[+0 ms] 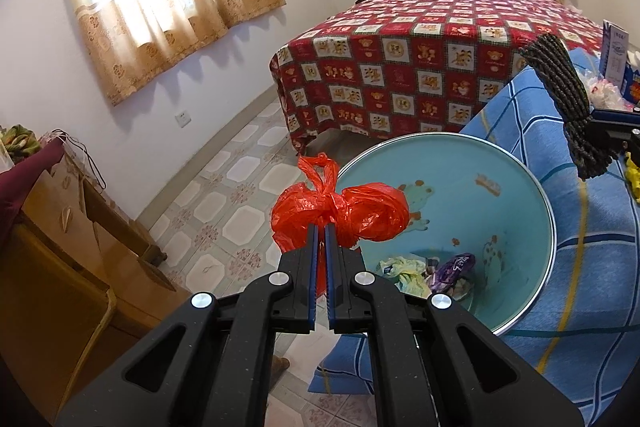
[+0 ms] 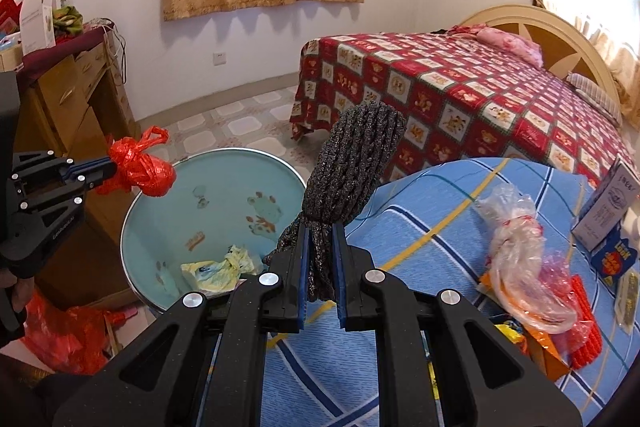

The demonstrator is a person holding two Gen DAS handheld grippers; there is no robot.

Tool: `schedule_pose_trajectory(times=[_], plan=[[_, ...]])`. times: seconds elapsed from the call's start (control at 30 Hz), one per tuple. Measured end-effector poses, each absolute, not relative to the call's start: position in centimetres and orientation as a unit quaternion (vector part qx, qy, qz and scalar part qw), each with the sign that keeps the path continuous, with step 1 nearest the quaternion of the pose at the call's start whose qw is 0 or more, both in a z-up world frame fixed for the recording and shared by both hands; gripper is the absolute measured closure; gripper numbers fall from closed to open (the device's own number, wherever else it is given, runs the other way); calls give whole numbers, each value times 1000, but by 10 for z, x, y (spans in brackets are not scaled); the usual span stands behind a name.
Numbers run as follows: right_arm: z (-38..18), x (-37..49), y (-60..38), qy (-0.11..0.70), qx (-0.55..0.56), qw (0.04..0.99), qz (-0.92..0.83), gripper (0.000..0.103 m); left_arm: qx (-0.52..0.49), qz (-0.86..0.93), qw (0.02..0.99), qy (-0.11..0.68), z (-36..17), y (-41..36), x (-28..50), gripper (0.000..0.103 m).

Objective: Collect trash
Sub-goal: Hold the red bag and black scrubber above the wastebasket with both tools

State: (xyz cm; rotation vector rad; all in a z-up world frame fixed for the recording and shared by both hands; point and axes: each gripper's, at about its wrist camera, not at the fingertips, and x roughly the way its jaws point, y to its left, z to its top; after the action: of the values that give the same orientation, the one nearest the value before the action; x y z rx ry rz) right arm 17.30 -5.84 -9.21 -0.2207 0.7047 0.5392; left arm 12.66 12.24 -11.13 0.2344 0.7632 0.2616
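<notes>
My left gripper (image 1: 321, 227) is shut on a knotted red plastic bag (image 1: 340, 215) and holds it over the near rim of a light blue trash bin (image 1: 516, 195). The bag (image 2: 140, 171) and the left gripper (image 2: 112, 165) also show in the right wrist view, above the bin (image 2: 224, 183). My right gripper (image 2: 320, 227) is shut on a bundle of dark speckled cord (image 2: 352, 163), held upright beside the bin; the cord (image 1: 564, 87) also shows in the left wrist view. Crumpled wrappers (image 1: 432, 271) lie at the bin's bottom.
A table with a blue checked cloth (image 2: 420, 227) carries a clear plastic bag (image 2: 520, 251), orange wrappers (image 2: 560, 331) and small boxes (image 2: 608, 219). A bed with a red patterned cover (image 1: 420, 55) stands behind. A wooden cabinet (image 1: 60, 247) is at left. Red bags (image 2: 68, 335) lie on the floor.
</notes>
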Motion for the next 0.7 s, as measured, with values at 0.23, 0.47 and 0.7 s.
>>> schedule_pose_trajectory(times=[0.23,0.47,0.7], plan=[[-98,172,-52,346,-112,891,272,91,116,127,910,377,-115,124,128,100],[-102,172,-43,350,-121,884,287,91,115,131,909,380,-117,125,131,100],[-103,170,-36,350,-126,880,296,91,115,129,909,380,-117,125,130,100]])
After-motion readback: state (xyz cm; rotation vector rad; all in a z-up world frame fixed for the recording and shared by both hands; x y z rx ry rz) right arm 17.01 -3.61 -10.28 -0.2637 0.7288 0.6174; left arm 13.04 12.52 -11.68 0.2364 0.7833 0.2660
